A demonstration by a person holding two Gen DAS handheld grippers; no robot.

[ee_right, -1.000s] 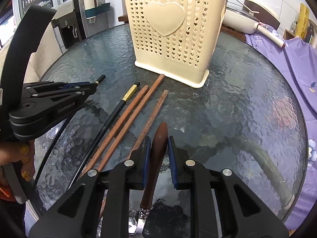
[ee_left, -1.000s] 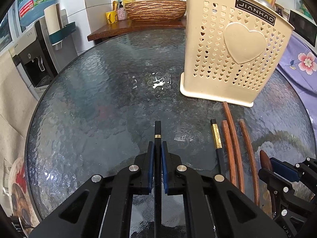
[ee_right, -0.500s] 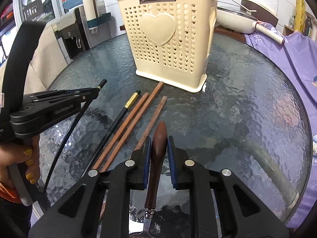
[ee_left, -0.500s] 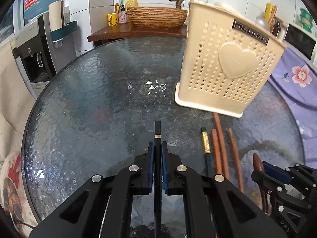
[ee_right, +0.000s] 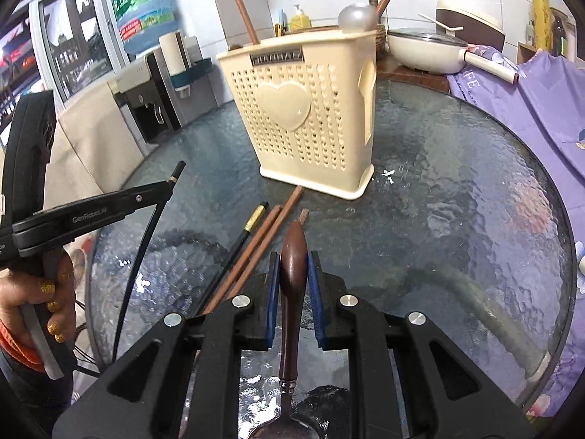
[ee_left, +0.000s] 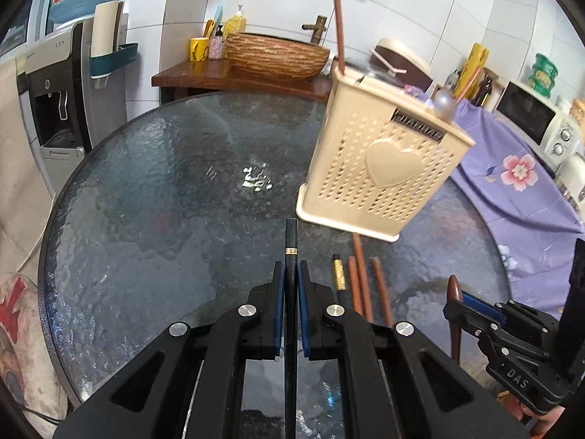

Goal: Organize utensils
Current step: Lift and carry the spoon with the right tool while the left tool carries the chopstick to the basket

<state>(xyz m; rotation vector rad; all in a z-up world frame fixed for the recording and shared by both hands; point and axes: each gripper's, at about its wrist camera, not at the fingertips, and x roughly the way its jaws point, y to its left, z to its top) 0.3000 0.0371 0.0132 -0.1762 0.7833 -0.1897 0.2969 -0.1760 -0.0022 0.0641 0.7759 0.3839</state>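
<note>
Your left gripper (ee_left: 290,285) is pinched tight on a black chopstick (ee_left: 291,241) — the stick runs straight down the middle between the blue pads, its gold-banded end poking out past the fingertips and the rest trailing back under the gripper body. In the right wrist view the same chopstick (ee_right: 146,234) hangs clear above the glass table (ee_right: 457,226), and your hand (ee_right: 40,292) wraps the handle below it.

Just right of that gripper, four more chopsticks (ee_left: 360,281) lie side by side on the glass: one black with a gold band, three brown. Their far ends point at the cream utensil basket (ee_left: 380,179), which stands upright beyond them with a brown chopstick and a ladle already in it.

Further right, your right gripper (ee_right: 295,278) is clamped on a spoon (ee_right: 292,274) — the pads press both sides of its dark wooden handle, the handle tip aimed towards the basket and the metal bowl back beneath the gripper.
</note>
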